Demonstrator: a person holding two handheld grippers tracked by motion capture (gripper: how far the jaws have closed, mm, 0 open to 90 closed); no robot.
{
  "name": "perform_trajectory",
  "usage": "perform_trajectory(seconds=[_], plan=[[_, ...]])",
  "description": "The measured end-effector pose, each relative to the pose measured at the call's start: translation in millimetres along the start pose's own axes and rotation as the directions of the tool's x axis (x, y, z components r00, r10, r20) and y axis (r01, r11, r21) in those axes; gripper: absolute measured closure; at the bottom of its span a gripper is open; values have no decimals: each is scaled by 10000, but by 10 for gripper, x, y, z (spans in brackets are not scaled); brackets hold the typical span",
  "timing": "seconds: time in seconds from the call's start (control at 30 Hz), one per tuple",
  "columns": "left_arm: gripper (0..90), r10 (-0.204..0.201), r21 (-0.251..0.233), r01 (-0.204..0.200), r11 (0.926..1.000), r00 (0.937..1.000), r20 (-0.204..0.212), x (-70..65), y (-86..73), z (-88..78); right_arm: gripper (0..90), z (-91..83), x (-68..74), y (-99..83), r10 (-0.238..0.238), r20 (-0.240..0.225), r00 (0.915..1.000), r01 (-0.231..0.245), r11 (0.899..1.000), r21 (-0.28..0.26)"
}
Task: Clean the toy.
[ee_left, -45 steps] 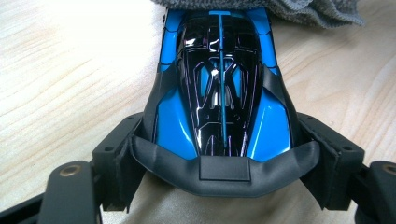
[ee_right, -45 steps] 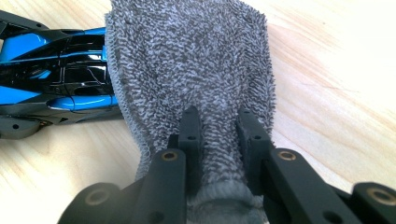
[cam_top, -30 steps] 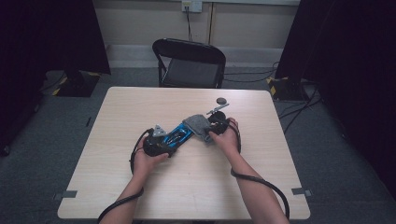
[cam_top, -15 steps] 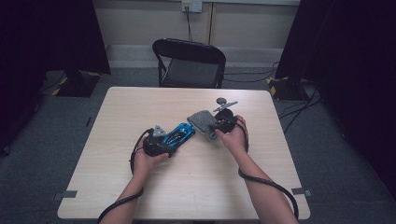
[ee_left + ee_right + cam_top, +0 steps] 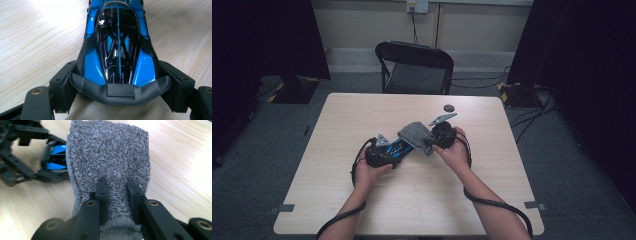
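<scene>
The left tool point(image 5: 398, 148) has its jaws wide around a blue toy car point(image 5: 117, 47), one jaw pressed on each side of it, and it holds the car just above the middle of the desk point(image 5: 362, 115). The right tool point(image 5: 426, 141) has its jaws squeezed tight on a bunched part of a grey cloth point(image 5: 110, 157). The cloth sticks up from the jaws and sits right beside the car's far end. A small dark round thing point(image 5: 449, 107) lies on the desk farther back. A black chair point(image 5: 414, 67) stands behind the desk.
</scene>
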State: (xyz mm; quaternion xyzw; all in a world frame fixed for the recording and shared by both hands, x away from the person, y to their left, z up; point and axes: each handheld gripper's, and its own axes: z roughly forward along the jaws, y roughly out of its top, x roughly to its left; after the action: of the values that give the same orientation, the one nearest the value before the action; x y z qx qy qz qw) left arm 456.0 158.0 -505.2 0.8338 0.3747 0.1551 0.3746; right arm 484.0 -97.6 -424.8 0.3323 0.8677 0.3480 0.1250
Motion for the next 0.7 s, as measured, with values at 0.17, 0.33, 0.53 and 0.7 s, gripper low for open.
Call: perform_trajectory(seconds=[0.17, 0.33, 0.53, 0.7], plan=[[242, 7, 3, -7, 10000, 10000, 0, 0, 0, 0, 747, 36, 162, -10, -435, -341, 9985, 438, 9990, 76], [242, 14, 2, -14, 10000, 10000, 0, 1, 0, 0, 748, 105, 306, -20, -911, -557, 9943, 926, 9954, 251], [242, 11, 9, -11, 10000, 10000, 2, 1, 0, -1, 747, 198, 434, -12, -1259, -964, 9874, 1296, 9910, 328], [242, 11, 7, -11, 10000, 10000, 2, 1, 0, -1, 747, 242, 505, 1, -1504, -1161, 9818, 1550, 9874, 309]])
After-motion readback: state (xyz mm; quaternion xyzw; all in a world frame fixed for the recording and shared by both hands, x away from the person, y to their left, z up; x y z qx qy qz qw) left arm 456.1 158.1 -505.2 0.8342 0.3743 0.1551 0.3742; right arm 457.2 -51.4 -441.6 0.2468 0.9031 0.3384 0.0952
